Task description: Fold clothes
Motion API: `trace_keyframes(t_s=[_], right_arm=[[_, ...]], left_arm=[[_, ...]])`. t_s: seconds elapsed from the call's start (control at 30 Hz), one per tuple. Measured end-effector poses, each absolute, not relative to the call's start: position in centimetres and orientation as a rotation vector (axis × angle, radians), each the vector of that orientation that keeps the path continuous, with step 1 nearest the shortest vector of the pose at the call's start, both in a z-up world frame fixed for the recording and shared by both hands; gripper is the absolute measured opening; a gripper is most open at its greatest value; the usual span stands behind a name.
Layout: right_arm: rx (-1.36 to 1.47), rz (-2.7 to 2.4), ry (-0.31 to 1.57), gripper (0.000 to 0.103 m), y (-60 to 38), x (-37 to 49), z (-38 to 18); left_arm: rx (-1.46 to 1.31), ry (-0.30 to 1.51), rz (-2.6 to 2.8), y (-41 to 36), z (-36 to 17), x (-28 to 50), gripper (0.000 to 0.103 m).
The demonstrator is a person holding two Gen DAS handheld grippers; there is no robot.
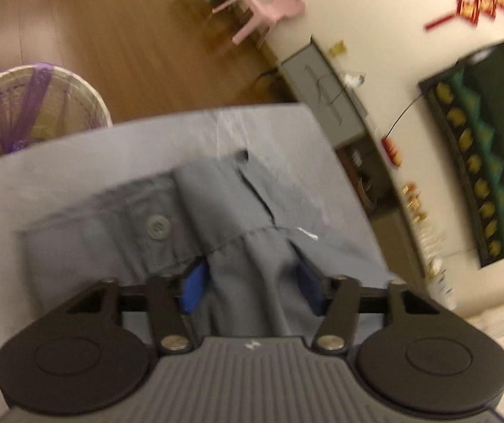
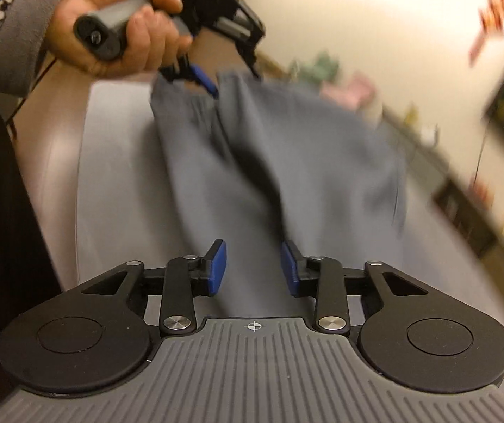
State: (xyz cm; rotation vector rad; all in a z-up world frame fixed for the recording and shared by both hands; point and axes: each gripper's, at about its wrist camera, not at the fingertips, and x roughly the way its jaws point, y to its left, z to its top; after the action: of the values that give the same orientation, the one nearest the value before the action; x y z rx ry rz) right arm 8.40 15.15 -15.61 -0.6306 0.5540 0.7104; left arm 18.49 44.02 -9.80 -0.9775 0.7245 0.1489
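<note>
Left gripper (image 1: 250, 287) pinching grey garment (image 1: 237, 218) fold, lifting edge for folding. Right gripper (image 2: 253, 269) parted, pads off cloth. Garment lies on grey table (image 1: 75, 155), part raised.

Garment (image 1: 237, 211) spread on the table (image 1: 75, 162), reaching from near edge toward far side. Basket (image 1: 30, 105) on the floor beyond the table's far left corner. Chairs (image 1: 262, 10) farther back by the wall; cabinet (image 1: 325, 88) far right.
</note>
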Motion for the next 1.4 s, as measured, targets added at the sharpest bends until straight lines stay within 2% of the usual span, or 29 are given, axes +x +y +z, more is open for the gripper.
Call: trace_keyframes(t_s=[0.03,0.07,0.13,0.23,0.27,0.33,0.37,0.4,0.43,0.47,0.5,0.57,0.6,0.7,0.8,0.97,1.0,1.07,1.1,1.17,1.3,1.4], right_arm=[[-0.610,0.691,0.598,0.023,14.6,9.1,-16.3],[-0.589,0.671,0.636,0.021,14.1,9.8,-16.9],[-0.548,0.601,0.661,0.021,13.0,11.2,-17.0],[-0.579,0.522,0.644,0.020,12.3,12.9,-16.7],[-0.587,0.511,0.655,0.020,12.1,13.3,-16.9],[-0.595,0.516,0.667,0.019,11.5,13.6,-17.6],[-0.611,0.523,0.656,0.020,11.4,13.2,-17.7],[-0.633,0.526,0.646,0.020,11.3,12.7,-17.8],[-0.656,0.528,0.636,0.021,11.3,12.2,-17.9],[-0.676,0.527,0.623,0.023,11.3,11.5,-17.9],[-0.695,0.524,0.609,0.029,11.3,10.8,-18.0],[-0.744,0.528,0.588,0.033,12.6,10.1,-17.9],[-0.770,0.529,0.576,0.035,12.8,9.7,-17.6],[-0.847,0.500,0.518,0.039,12.6,8.2,-17.1],[-0.936,0.461,0.462,0.042,13.2,8.2,-17.2],[-1.111,0.458,0.435,0.044,15.4,9.6,-18.8],[-1.135,0.469,0.429,0.042,15.9,9.9,-19.3],[-1.160,0.471,0.428,0.026,17.0,10.7,-19.8],[-1.146,0.474,0.445,0.001,17.5,11.6,-19.7],[-1.093,0.473,0.446,0.000,17.8,12.3,-18.6],[-1.095,0.551,0.422,0.000,17.5,7.1,-19.2],[-1.080,0.597,0.406,0.000,17.0,3.7,-19.5]], left_arm=[[-0.969,0.724,0.098,44.1,-10.0,19.0,0.008],[-0.968,0.682,0.035,44.3,-9.6,19.1,0.004],[-0.973,0.504,-0.123,45.0,-7.7,17.8,0.003],[-0.932,0.162,-0.412,47.0,-4.9,11.7,0.002],[-0.964,0.131,-0.430,48.0,-5.8,10.3,0.002],[-1.075,0.263,-0.259,49.7,-10.0,9.2,0.002],[-1.120,0.335,-0.162,50.4,-12.0,8.7,0.006],[-1.163,0.406,-0.063,51.1,-14.0,8.1,0.016],[-1.189,0.442,0.000,51.3,-15.0,7.7,0.020],[-1.201,0.444,0.029,51.0,-15.0,7.3,0.026],[-1.213,0.445,0.059,50.7,-15.1,6.9,0.037],[-1.213,0.446,0.090,50.0,-14.3,6.9,0.053],[-1.204,0.449,0.097,49.9,-13.7,7.2,0.057],[-1.142,0.500,0.097,48.8,-12.3,8.4,0.061],[-1.085,0.594,0.115,47.0,-12.5,9.4,0.060],[-1.073,0.651,0.080,44.9,-13.2,8.9,0.059],[-1.070,0.666,0.079,44.8,-13.4,9.0,0.059],[-1.067,0.682,0.090,44.8,-13.8,9.2,0.059],[-1.071,0.681,0.092,44.9,-14.0,9.2,0.059],[-1.081,0.666,0.095,45.1,-14.1,9.0,0.059],[-1.109,0.638,0.113,45.7,-14.7,8.9,0.059],[-1.089,0.645,0.113,45.3,-14.9,9.4,0.049]])
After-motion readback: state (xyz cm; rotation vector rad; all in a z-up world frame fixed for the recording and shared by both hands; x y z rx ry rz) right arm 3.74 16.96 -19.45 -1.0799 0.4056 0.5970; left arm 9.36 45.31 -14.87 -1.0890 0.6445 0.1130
